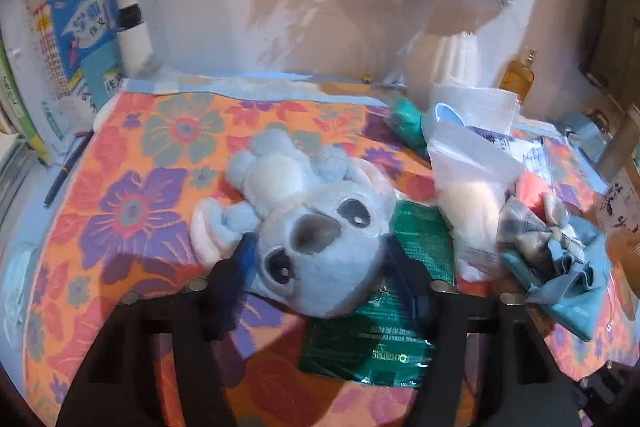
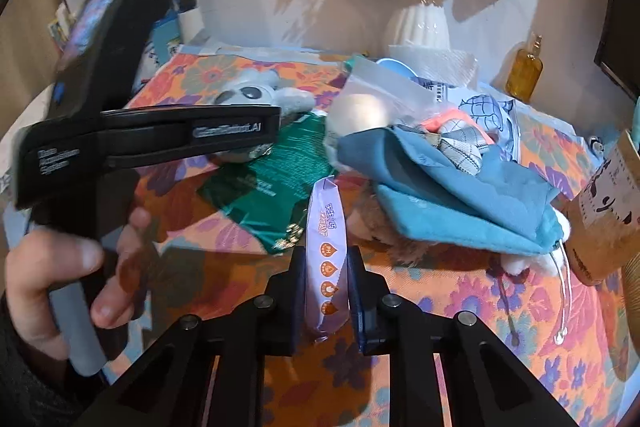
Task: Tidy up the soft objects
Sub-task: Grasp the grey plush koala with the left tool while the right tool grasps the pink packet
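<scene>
The blue plush [image 1: 316, 227] lies on its back on the flowered cloth [image 1: 132, 163], its head between the fingers of the left tongs [image 1: 318, 267]. They stand wide to either side of the head, and whether the pads touch it I cannot tell. Under the head and to the tongs' right lies a green packet [image 1: 384, 315]. Further right sit a clear bag [image 1: 472, 179] and a heap of blue cloth [image 1: 568, 267].

The right tongs [image 2: 326, 279] are nipped narrow on a pale purple sachet [image 2: 326, 259], held upright above the cloth. Ahead and right of them lies a teal pouch [image 2: 464, 215] over something brown and furry.

Little looks sorted: the soft things lie mixed with packets. The left hand [image 2: 64, 275] grips its handle, tongs angled down at the plush.
</scene>
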